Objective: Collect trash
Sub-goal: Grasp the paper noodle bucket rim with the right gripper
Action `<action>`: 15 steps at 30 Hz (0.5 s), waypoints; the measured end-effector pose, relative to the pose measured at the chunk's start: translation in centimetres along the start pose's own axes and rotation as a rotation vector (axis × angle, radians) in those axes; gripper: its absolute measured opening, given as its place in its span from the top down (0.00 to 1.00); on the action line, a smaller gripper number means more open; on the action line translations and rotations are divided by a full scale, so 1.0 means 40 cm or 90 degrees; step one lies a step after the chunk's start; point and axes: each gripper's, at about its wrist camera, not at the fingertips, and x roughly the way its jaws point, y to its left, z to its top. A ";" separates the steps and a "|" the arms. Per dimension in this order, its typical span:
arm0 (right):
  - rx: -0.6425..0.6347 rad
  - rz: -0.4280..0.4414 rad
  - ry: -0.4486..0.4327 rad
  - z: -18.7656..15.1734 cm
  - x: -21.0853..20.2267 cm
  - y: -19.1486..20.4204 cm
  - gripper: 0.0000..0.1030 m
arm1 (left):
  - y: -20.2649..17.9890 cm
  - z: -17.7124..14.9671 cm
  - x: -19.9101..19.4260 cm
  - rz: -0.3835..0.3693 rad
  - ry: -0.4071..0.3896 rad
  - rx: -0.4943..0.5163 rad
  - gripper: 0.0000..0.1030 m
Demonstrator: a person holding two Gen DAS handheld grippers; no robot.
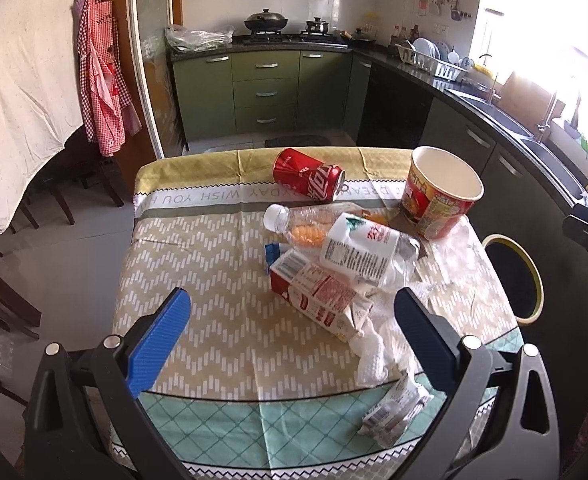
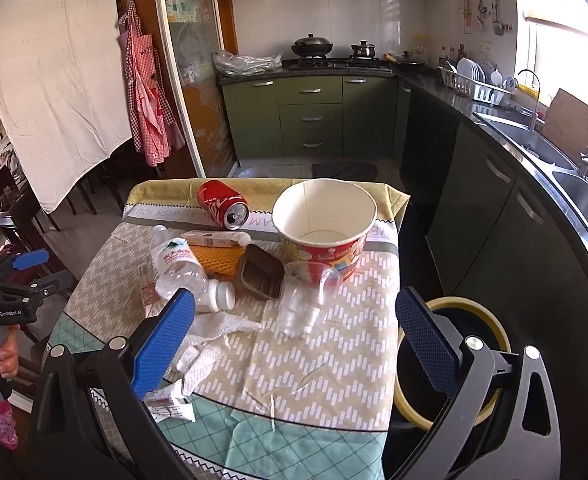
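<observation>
Trash lies on a cloth-covered table (image 1: pixel 221 304): a red cola can (image 1: pixel 308 174) on its side, a noodle cup (image 1: pixel 440 192), a clear water bottle (image 1: pixel 368 254), a red-and-white carton (image 1: pixel 320 294), crumpled white paper (image 1: pixel 378 344) and a small wrapper (image 1: pixel 394 410). My left gripper (image 1: pixel 289 320) is open above the near table edge, with the carton between its blue fingers and farther off. My right gripper (image 2: pixel 294 328) is open too; a clear plastic cup (image 2: pixel 304 300) lies ahead between its fingers. The same can (image 2: pixel 221 202), noodle cup (image 2: pixel 324 224), bottle (image 2: pixel 181 268) and a brown tray (image 2: pixel 262 276) show there.
A black bin with a yellow rim (image 2: pixel 452 360) stands at the table's right side (image 1: pixel 512 278). Green kitchen cabinets (image 1: pixel 265 92), a stove and a sink counter run behind and to the right. A white sheet and a red checked apron hang at left. A hand (image 2: pixel 3 354) grips the left gripper's handle.
</observation>
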 end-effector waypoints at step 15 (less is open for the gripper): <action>0.055 -0.051 0.179 0.216 0.365 -0.171 0.57 | -0.008 0.249 0.267 0.025 0.125 -0.037 0.06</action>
